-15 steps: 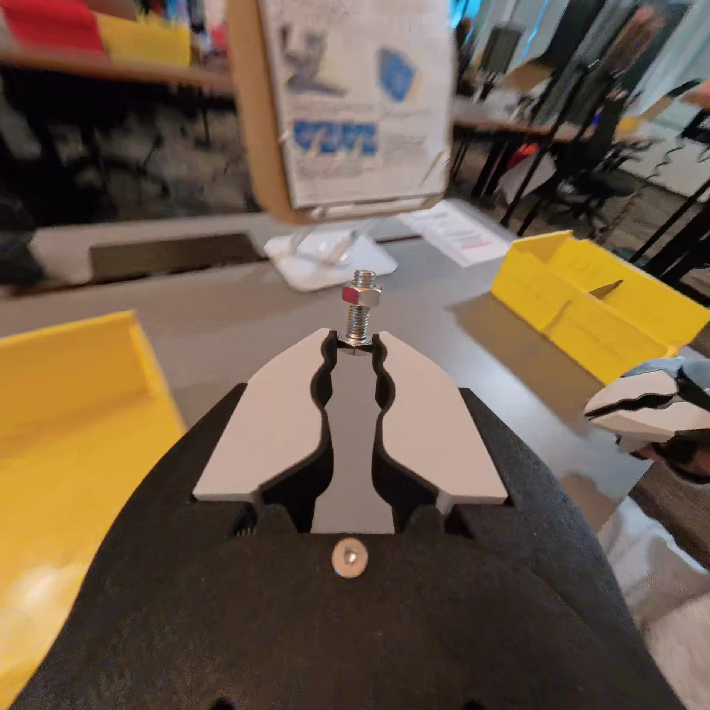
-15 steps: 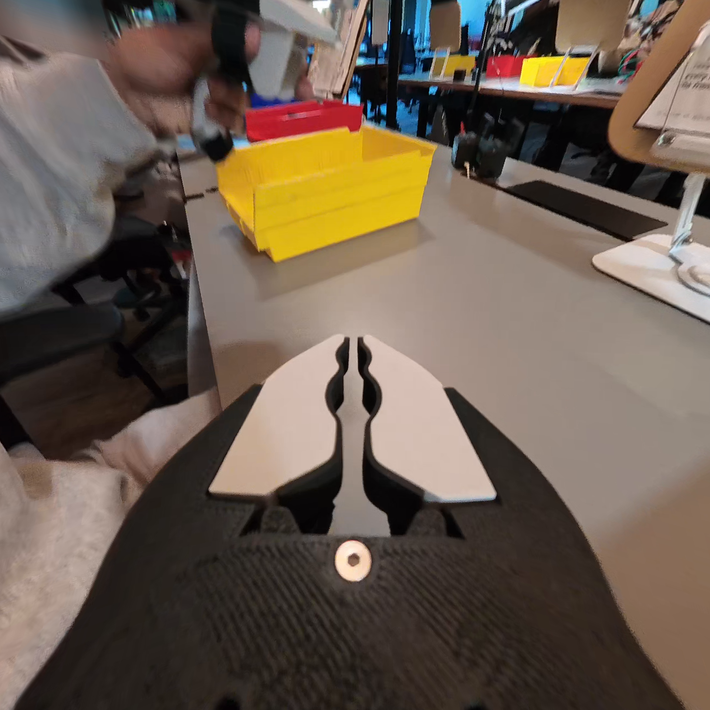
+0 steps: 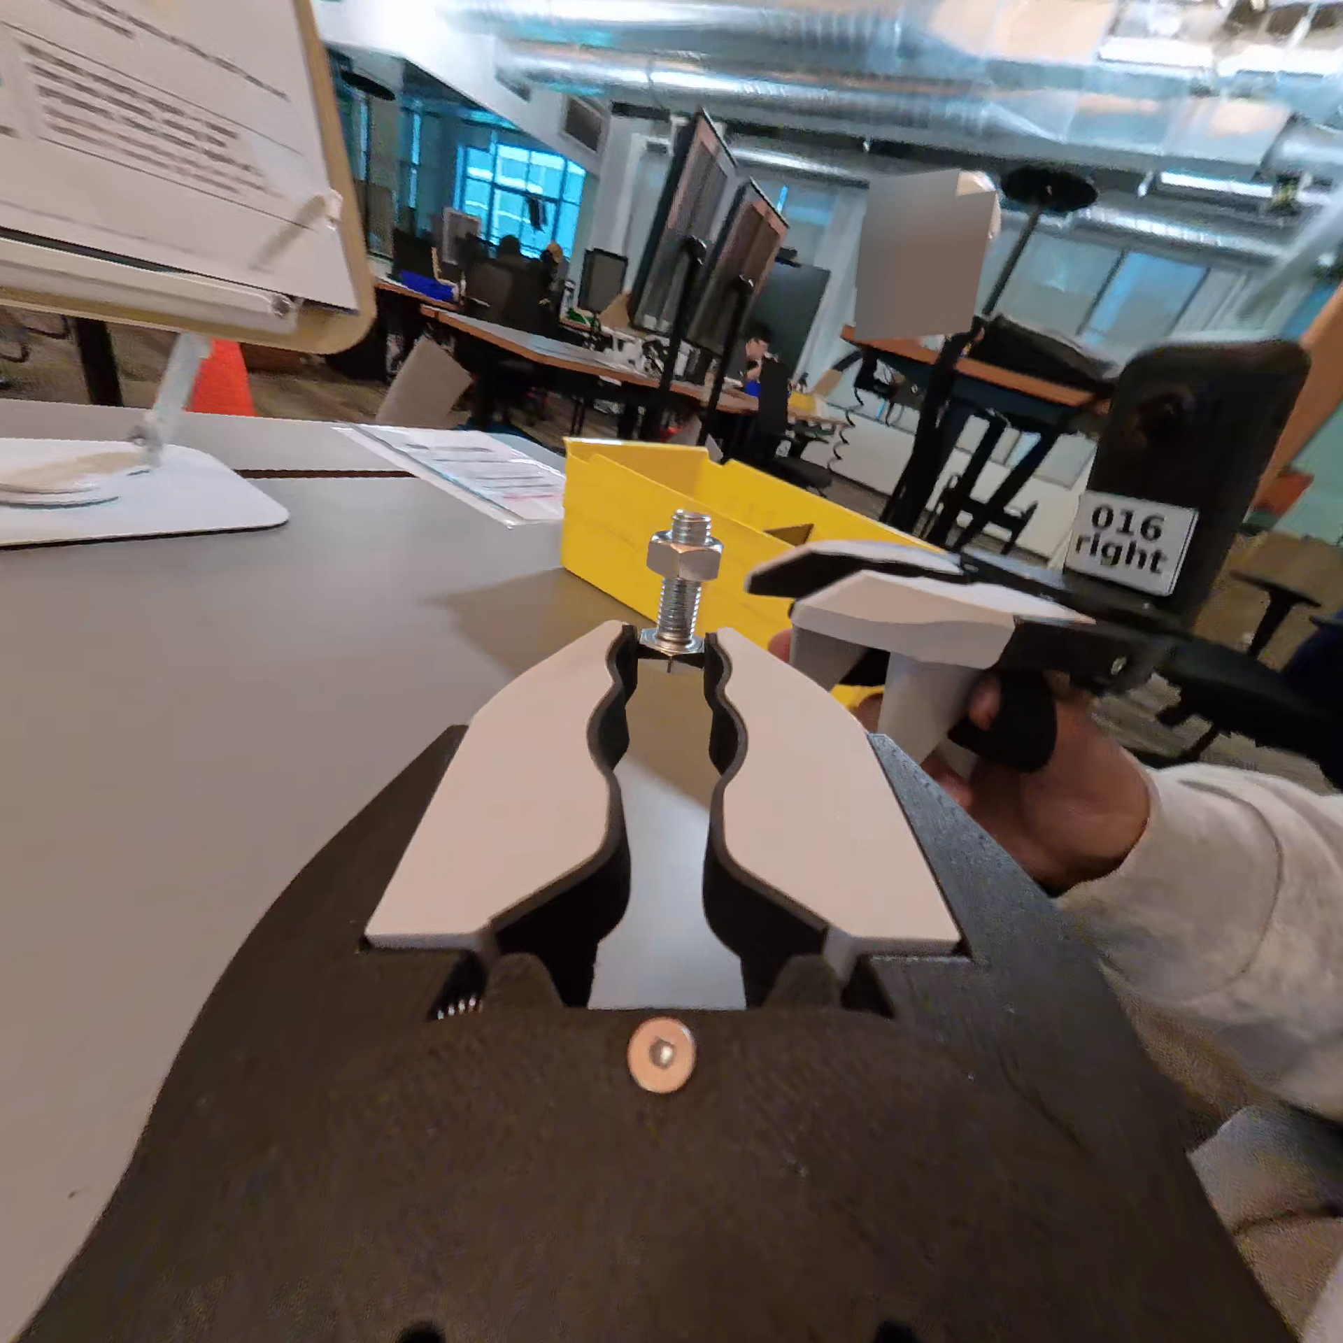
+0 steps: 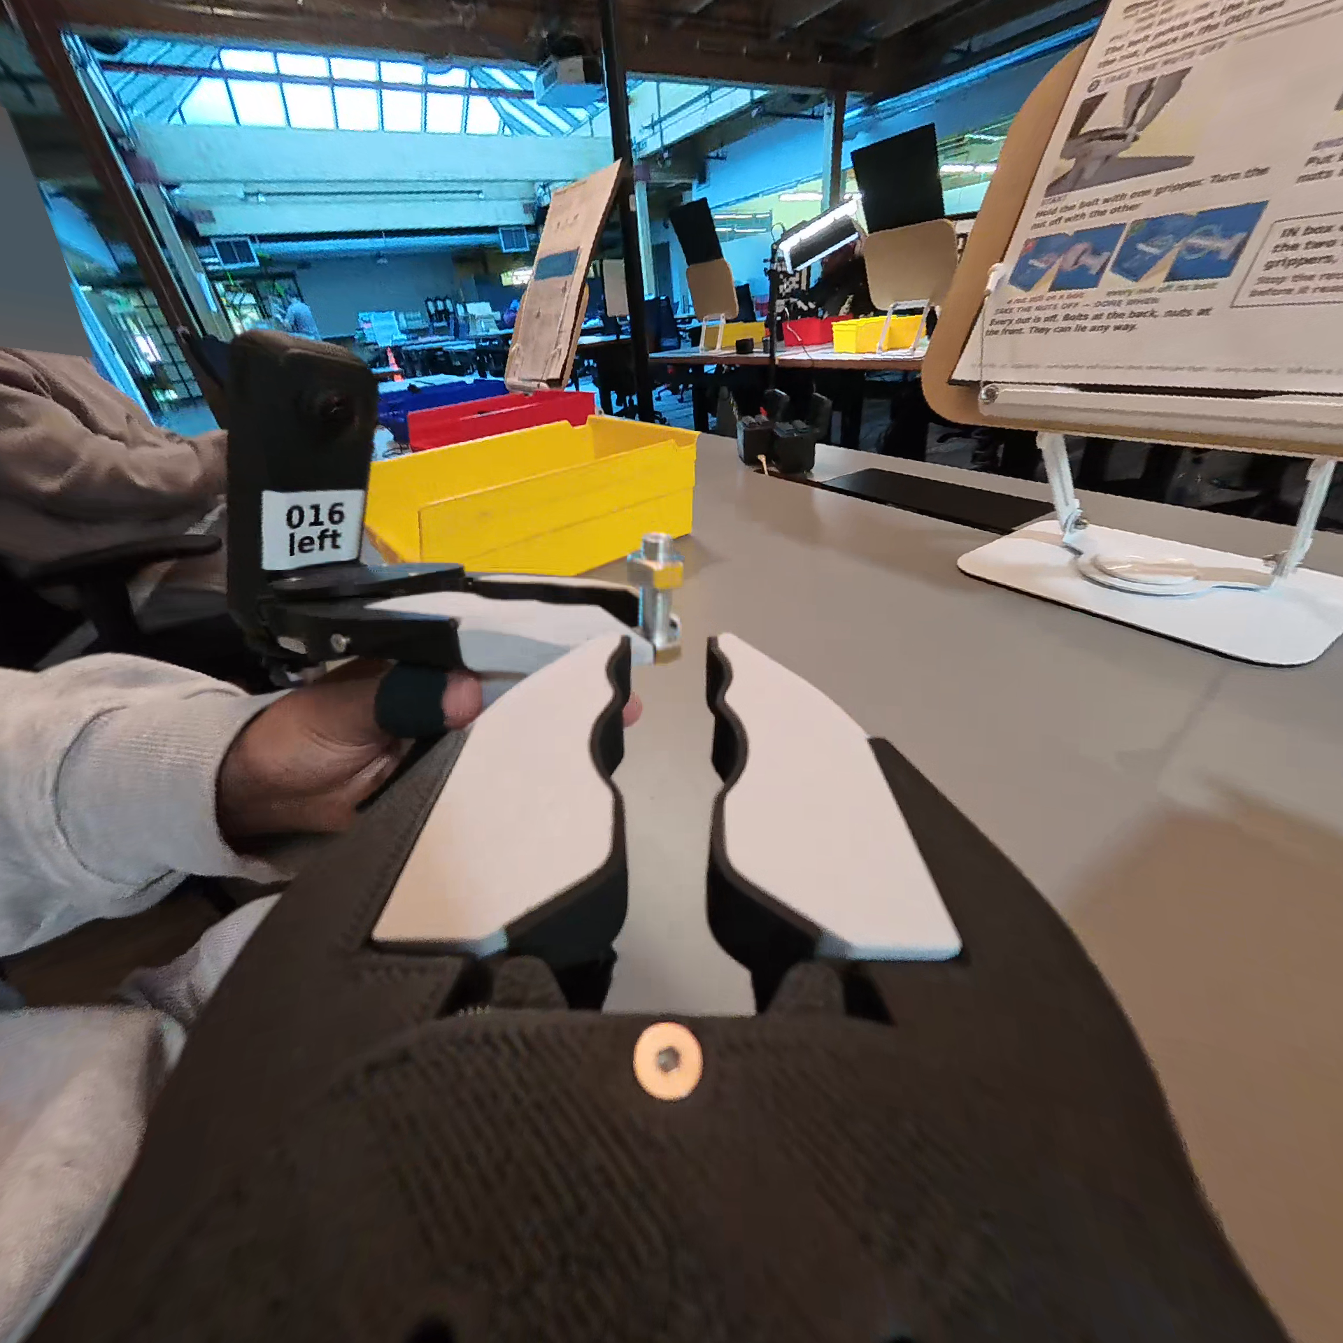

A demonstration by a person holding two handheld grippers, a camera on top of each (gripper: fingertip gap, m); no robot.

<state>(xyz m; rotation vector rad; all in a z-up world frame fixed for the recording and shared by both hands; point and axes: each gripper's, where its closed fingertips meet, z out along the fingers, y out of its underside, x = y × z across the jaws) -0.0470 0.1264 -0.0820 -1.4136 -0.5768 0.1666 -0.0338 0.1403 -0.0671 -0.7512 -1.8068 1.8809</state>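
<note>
The bolt (image 3: pixel 676 596) stands upright with its head pinched between the tips of the left gripper (image 3: pixel 670 649), a nut (image 3: pixel 683 558) threaded near its upper end. The right gripper (image 4: pixel 667 647) holds nothing, its fingers a narrow gap apart, the bolt just beyond its left fingertip and not between the fingers. Both are held above the grey surface (image 3: pixel 254 690); a yellow bin (image 3: pixel 639 501) sits beyond the left fingers, a white stand (image 4: pixel 1163 589) off to the right of the right fingers.
</note>
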